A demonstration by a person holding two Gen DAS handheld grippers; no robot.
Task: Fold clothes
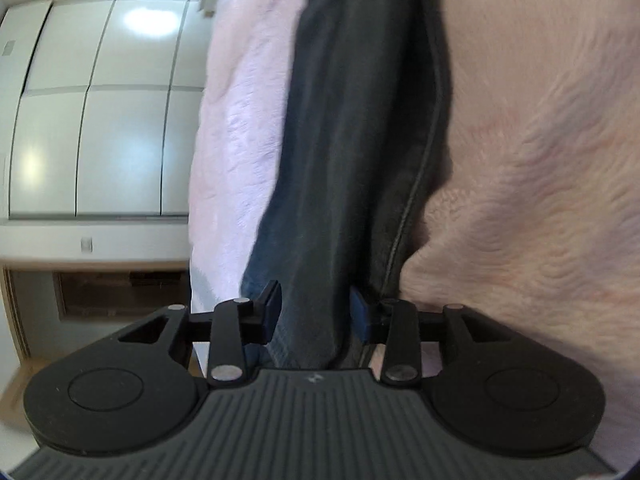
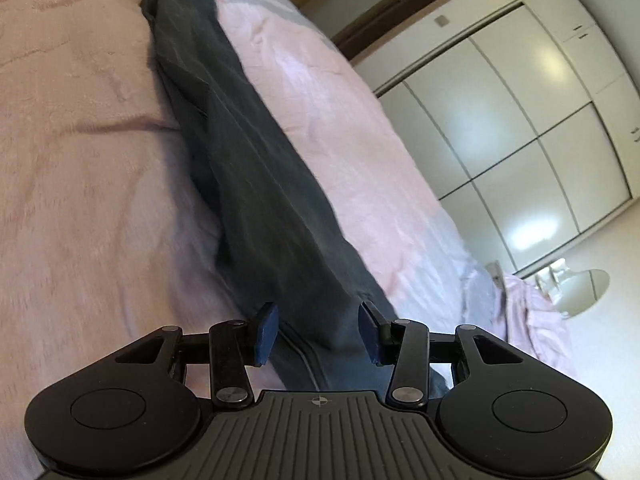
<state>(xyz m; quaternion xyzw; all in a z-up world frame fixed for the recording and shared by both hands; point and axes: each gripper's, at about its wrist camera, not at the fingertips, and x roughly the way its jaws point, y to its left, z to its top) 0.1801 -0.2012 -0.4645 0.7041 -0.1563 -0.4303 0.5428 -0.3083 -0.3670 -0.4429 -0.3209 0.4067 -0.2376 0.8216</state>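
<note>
so, dark trousers [image 2: 256, 184] stretched long across the bed, lying on a pink fuzzy blanket [image 2: 80, 160] on one side w/ a paler pink sheet [image 2: 340, 132] on the other. fabric looks like dark denim, folded lengthwise into a narrow strip, a stitched seam running down one edge in the left wrist view.

left gripper [image 1: 314, 312] sits right at one end of the trousers [image 1: 352, 140], cloth running between its blue pads. pads look close to the fabric on both sides but i can't tell if they're pressing it or just straddling it. jaws part-way apart, not fully spread.

right gripper [image 2: 318, 332] at the other end, jaws standing apart, trouser end lying between the blue pads w/ a visible gap on the left pad's side, so pads aren't clamped on the cloth. reads as released.

far end of the strip in the right wrist view bunches up near the top edge, w/ sth dark there, too small to make out.

bkgd: white wardrobe [image 2: 520, 128] w/ glossy panel doors beside the bed, light glare on the panels. same wardrobe [image 1: 100, 120] in the left wrist view. a round white table [image 2: 584, 288] off the bed's corner, wooden door frame [image 2: 400, 4] further back. pics a bit blurred.
</note>
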